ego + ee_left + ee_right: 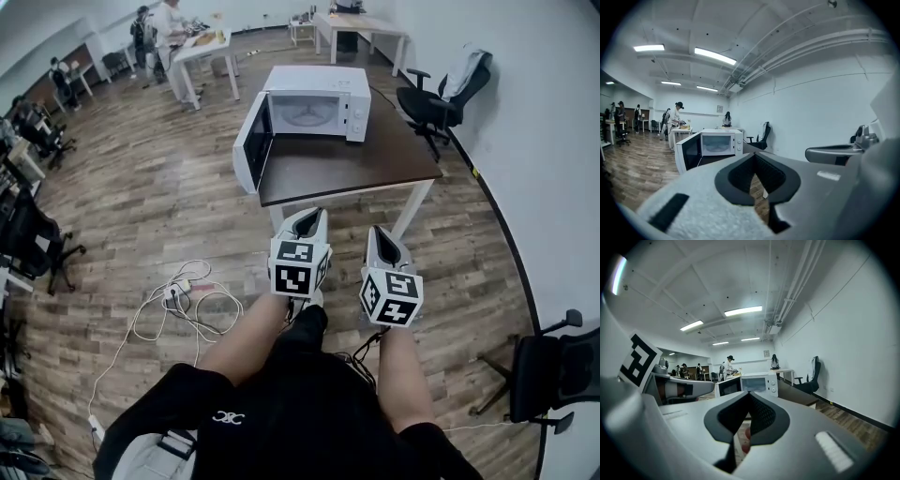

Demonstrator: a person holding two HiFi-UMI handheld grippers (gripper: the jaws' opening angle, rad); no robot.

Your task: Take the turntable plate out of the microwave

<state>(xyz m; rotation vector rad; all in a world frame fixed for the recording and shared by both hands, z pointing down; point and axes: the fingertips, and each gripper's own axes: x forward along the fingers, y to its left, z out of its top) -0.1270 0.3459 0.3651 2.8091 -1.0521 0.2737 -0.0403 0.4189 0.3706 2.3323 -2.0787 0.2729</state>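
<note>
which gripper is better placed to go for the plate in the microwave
Left, by a little: the left gripper lines up with the open microwave and the plate inside, while the right gripper sits further right. Both are shut, empty and short of the table.

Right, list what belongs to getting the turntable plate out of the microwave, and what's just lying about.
Job: microwave, its open door, turntable plate inside, dark table under it, left gripper, right gripper (both shut, empty).
Lying about: cables on the floor, office chair beyond the table, white desk farther back.
</note>
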